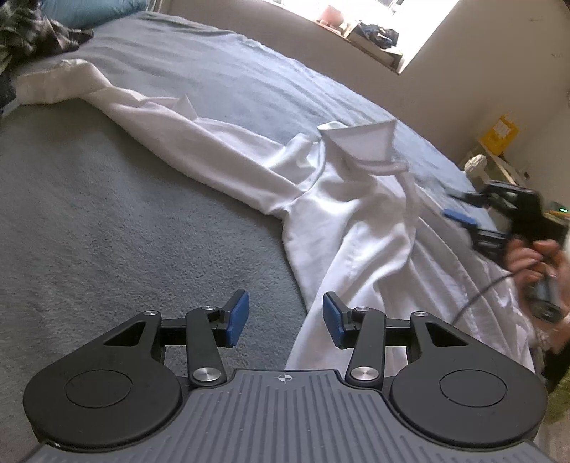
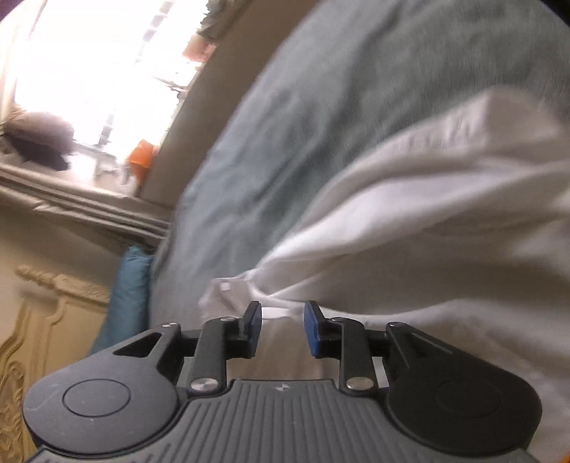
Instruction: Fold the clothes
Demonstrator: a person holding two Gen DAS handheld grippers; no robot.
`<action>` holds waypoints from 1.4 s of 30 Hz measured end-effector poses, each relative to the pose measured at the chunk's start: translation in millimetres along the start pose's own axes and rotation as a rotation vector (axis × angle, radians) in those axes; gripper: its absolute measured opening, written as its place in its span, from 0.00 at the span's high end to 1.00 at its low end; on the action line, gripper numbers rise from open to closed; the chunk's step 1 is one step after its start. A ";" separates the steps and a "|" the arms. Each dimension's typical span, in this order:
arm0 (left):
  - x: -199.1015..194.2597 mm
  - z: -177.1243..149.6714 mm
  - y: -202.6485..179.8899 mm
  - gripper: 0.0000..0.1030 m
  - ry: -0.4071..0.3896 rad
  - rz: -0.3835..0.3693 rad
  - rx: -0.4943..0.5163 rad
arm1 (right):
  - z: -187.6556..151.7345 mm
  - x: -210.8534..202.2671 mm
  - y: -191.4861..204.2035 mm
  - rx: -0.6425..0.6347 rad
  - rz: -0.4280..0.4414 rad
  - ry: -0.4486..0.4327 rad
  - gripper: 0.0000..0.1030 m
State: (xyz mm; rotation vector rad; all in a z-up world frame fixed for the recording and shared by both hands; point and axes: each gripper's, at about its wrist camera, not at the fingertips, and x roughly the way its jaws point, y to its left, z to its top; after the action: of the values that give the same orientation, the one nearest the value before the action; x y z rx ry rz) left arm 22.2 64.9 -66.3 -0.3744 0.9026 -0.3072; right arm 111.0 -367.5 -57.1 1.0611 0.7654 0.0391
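White dress shirt (image 1: 338, 213) sprawled unfolded across bed (image 1: 124, 231), collar toward far edge. Left gripper (image 1: 285, 320) released, empty, at near hem. Right gripper (image 2: 282, 329) released over cloth. Folding barely begun.

Bed (image 1: 107, 220): near grey stretch bare, open to passage. White shirt (image 1: 338, 213): rumpled diagonal ridge across the middle, collar (image 1: 363, 142) standing up. Plaid clothes (image 1: 32, 32): heaped at far corner. Right gripper (image 1: 459, 210): occupies the shirt's right edge.
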 end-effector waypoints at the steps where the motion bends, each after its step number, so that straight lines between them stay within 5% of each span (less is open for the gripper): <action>1: -0.9 -0.8 -1.1 0.56 -0.001 -0.001 0.005 | -0.9 -14.3 2.6 -0.012 0.027 0.007 0.72; 9: -5.7 -7.9 -10.8 0.56 0.040 0.012 0.043 | -47.9 -110.3 24.7 -0.142 0.361 0.308 0.71; 11: -5.4 -9.4 -13.2 0.56 0.046 0.016 0.051 | -72.5 -121.8 22.7 -0.155 0.382 0.379 0.71; 16: -6.7 -13.7 -16.0 0.56 0.072 0.037 0.051 | -141.4 -99.7 -5.1 -0.218 0.122 0.489 0.70; 21: -14.2 -20.3 -15.5 0.56 0.089 0.058 0.060 | -180.8 -73.3 -25.8 -0.315 -0.087 0.466 0.71; 29: -16.1 -35.8 -15.3 0.56 0.147 0.096 0.105 | -204.9 -72.5 -1.1 -0.472 -0.081 0.392 0.71; 34: -7.6 -47.7 -14.9 0.56 0.193 0.105 0.125 | -212.6 -57.2 2.8 -0.558 -0.187 0.346 0.71; 42: -1.8 -56.6 -18.0 0.55 0.208 0.133 0.177 | -218.0 -55.8 11.0 -0.635 -0.214 0.284 0.71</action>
State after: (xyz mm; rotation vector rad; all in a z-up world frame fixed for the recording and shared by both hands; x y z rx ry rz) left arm -26.3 39.1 -89.0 -0.1189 1.0896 -0.3049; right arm -54.2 -215.2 -74.4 0.3692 1.0308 0.2388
